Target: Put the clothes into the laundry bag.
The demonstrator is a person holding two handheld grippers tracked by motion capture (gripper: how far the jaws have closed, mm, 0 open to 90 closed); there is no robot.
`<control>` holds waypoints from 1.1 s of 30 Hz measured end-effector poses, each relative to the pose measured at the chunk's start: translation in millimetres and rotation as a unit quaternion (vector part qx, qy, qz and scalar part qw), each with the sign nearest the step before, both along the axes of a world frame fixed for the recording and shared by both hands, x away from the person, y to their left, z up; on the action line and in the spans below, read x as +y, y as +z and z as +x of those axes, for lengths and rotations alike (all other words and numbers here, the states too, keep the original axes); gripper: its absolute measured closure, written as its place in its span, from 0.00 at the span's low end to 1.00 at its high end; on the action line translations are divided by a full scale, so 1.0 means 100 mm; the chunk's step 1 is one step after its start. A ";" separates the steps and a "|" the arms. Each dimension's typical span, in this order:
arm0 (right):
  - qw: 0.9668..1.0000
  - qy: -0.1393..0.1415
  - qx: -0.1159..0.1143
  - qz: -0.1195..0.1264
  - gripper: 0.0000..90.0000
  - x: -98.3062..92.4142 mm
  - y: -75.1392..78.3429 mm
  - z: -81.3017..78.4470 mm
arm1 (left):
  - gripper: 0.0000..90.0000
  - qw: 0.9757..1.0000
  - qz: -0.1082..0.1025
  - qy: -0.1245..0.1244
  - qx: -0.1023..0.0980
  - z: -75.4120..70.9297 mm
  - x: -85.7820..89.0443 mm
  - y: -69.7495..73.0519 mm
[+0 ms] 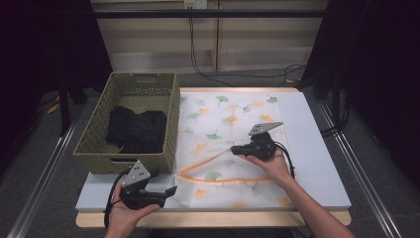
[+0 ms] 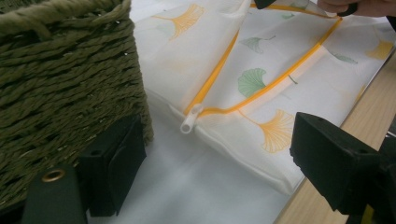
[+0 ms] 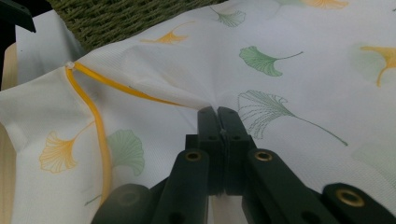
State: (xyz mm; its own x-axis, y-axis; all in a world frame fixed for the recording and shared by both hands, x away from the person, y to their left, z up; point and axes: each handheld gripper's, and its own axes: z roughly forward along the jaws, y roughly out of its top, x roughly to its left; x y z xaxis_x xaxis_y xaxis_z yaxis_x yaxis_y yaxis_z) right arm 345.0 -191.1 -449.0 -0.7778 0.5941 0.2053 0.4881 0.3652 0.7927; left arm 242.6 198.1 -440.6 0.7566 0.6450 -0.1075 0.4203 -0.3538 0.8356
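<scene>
White mesh laundry bag (image 1: 233,144) lies on the worktop, upper flap pinched in the closed right tool (image 3: 218,114); zipper pull (image 2: 190,122) sits at the opening's far end, just ahead of the open, empty left tool (image 1: 168,193).

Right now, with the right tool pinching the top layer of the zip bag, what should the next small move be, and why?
Probably lift the right tool a little higher to hold the laundry bag mouth apart: it is shut on the upper fabric beside the unzipped orange zipper. The open left tool waits near the basket holding the dark garment.
</scene>
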 end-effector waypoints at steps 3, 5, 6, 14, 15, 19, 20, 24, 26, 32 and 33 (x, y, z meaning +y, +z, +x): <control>1.000 0.000 0.001 0.002 0.99 0.00 0.02 0.00 | 0.20 1.000 0.000 0.000 -0.002 0.00 0.00 0.00; 1.000 0.003 0.002 0.008 0.99 0.00 0.04 0.01 | 0.19 1.000 0.002 -0.003 -0.001 0.00 0.00 0.00; 1.000 0.003 0.000 0.008 0.99 0.00 0.07 0.02 | 0.19 1.000 0.002 -0.005 -0.002 0.00 -0.01 0.00; 1.000 0.005 -0.009 0.022 0.99 0.00 0.22 0.08 | 0.18 1.000 0.002 -0.010 -0.006 0.00 0.00 0.02; 1.000 0.005 -0.010 0.024 0.99 0.00 0.23 0.09 | 0.18 1.000 0.002 -0.010 -0.006 0.00 0.00 0.02; 0.999 0.000 -0.015 0.035 0.99 0.02 0.26 0.11 | 0.18 1.000 0.002 -0.013 -0.004 0.00 0.00 0.01; 0.999 0.000 -0.018 0.037 0.99 0.02 0.27 0.11 | 0.18 1.000 0.002 -0.013 -0.004 0.00 0.00 0.01; 0.999 -0.001 -0.025 0.046 0.99 0.04 0.35 0.14 | 0.18 1.000 -0.005 -0.011 -0.002 0.01 0.01 0.01; 0.999 0.001 -0.030 0.045 0.99 0.06 0.39 0.15 | 0.18 1.000 -0.003 -0.008 -0.003 0.01 0.01 0.01; 0.998 0.005 -0.038 0.057 0.99 0.06 0.47 0.19 | 0.18 1.000 -0.006 -0.007 -0.002 0.01 0.02 0.01; 0.997 0.002 -0.040 0.062 0.99 0.05 0.48 0.19 | 0.18 1.000 -0.011 -0.009 0.000 0.01 0.02 0.01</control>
State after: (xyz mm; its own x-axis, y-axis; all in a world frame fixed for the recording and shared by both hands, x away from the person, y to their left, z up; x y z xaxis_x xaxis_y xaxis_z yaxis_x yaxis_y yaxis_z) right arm 364.2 -185.7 -401.2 -0.7969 0.5649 0.2142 0.4208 0.2646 0.8677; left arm 244.0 200.4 -439.7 0.7686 0.6281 -0.1213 0.4141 -0.3439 0.8428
